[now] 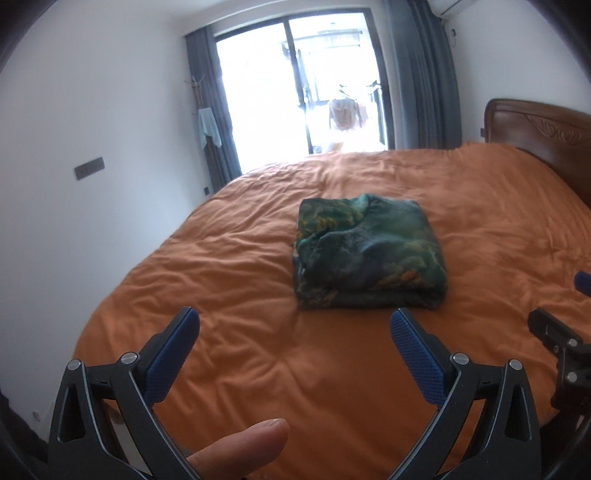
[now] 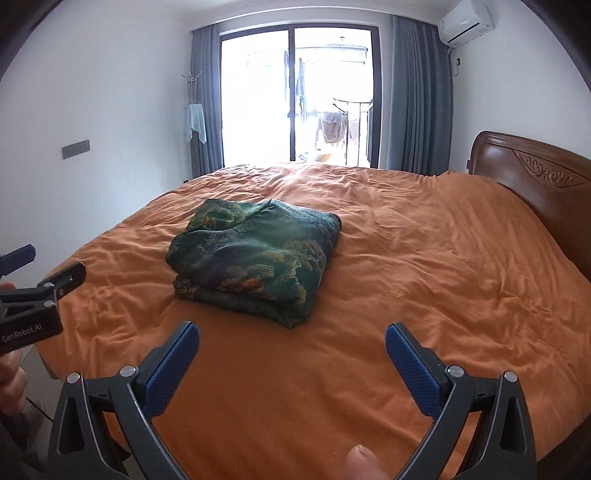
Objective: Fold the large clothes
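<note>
White walls close in a bedroom lit by a tall dark-framed sliding glass door [image 2: 295,96] with grey-blue curtains [image 2: 419,99] drawn to either side, laundry hanging out on the balcony beyond. Most of both views is filled by a wide bed under a rumpled orange duvet [image 2: 424,266], with a carved dark wooden headboard [image 2: 535,184] standing along its right edge. On the duvet, roughly mid-bed, lies a dark green printed garment with yellow-orange patches [image 2: 255,258], folded into a thick, squarish bundle whose layered edge faces the cameras. In the left wrist view that same bundle [image 1: 365,251] sits ahead of the left gripper [image 1: 293,325] and a little right of centre, its near edge just beyond the right blue fingertip but apart from it. In the right wrist view it lies ahead and left of the right gripper [image 2: 291,339], again clear of both blue pads. Each gripper hangs above the duvet with its jaws spread wide and nothing between them. A white air conditioner [image 2: 465,22] is mounted high on the wall, a pale blue towel [image 2: 195,125] hangs from a coat stand by the left curtain, and a grey switch plate [image 2: 75,148] sits on the left wall.
</note>
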`<state>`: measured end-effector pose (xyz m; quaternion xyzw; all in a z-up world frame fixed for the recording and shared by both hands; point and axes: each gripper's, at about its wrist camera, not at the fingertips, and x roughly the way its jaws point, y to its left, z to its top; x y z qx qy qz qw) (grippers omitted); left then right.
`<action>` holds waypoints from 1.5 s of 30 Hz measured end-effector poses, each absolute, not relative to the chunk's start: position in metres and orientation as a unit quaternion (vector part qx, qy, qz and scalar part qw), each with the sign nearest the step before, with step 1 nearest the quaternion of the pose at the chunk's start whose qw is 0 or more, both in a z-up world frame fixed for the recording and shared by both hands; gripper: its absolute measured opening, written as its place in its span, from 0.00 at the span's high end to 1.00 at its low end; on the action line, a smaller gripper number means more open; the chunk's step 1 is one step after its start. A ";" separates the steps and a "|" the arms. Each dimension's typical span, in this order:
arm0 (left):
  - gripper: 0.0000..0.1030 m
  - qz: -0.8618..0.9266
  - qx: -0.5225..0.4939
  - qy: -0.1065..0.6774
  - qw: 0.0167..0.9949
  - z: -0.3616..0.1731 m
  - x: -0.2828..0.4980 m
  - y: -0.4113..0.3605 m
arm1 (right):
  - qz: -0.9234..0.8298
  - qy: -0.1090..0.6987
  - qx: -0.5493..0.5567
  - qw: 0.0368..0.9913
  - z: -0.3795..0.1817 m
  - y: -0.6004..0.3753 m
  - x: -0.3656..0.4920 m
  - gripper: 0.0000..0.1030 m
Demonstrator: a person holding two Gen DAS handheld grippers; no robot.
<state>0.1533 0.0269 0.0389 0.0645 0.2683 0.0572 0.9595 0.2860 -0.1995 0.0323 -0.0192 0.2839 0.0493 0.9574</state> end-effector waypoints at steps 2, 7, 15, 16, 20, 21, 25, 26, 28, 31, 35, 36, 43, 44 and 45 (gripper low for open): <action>0.00 0.054 0.067 0.275 0.958 0.039 0.146 0.023 | 0.052 0.286 -0.021 0.957 0.036 -0.193 0.274 0.00; 0.00 0.047 0.071 0.280 0.956 0.043 0.133 0.017 | 0.057 0.293 -0.008 0.954 0.044 -0.187 0.253 0.00; 0.00 0.018 0.032 0.295 0.955 0.047 0.122 0.015 | 0.039 0.299 -0.031 0.953 0.055 -0.180 0.229 0.00; 0.00 0.014 0.027 0.300 0.954 0.046 0.123 0.015 | 0.034 0.298 -0.035 0.953 0.056 -0.180 0.227 0.00; 0.00 0.011 0.014 0.308 0.951 0.039 0.127 0.018 | 0.027 0.300 -0.038 0.953 0.060 -0.179 0.223 0.00; 0.00 0.009 0.011 0.309 0.951 0.037 0.130 0.019 | 0.027 0.302 -0.037 0.952 0.060 -0.178 0.224 0.00; 0.00 0.008 -0.001 0.327 0.945 0.033 0.153 0.029 | 0.024 0.318 -0.036 0.947 0.056 -0.168 0.242 0.00; 0.00 0.007 -0.011 0.322 0.947 0.035 0.151 0.034 | 0.019 0.322 -0.037 0.946 0.056 -0.166 0.247 0.00; 0.00 0.012 -0.020 0.309 0.951 0.040 0.144 0.039 | 0.014 0.320 -0.035 0.947 0.058 -0.163 0.247 0.00; 0.00 0.020 -0.009 0.306 0.952 0.039 0.134 0.040 | 0.017 0.321 -0.034 0.946 0.060 -0.162 0.242 0.00; 0.00 0.022 -0.013 0.311 0.950 0.038 0.124 0.042 | 0.001 0.319 -0.044 0.947 0.062 -0.162 0.235 0.00; 0.00 0.024 -0.010 0.310 0.950 0.038 0.122 0.042 | -0.002 0.318 -0.045 0.947 0.064 -0.163 0.233 0.00; 0.00 0.043 0.011 0.302 0.952 0.037 0.120 0.039 | -0.012 0.321 -0.044 0.946 0.067 -0.167 0.228 0.00; 0.00 0.050 0.012 0.304 0.951 0.036 0.122 0.040 | -0.009 0.323 -0.043 0.945 0.065 -0.167 0.229 0.00; 0.00 0.056 0.015 0.303 0.951 0.036 0.123 0.040 | -0.007 0.325 -0.043 0.945 0.064 -0.167 0.230 0.00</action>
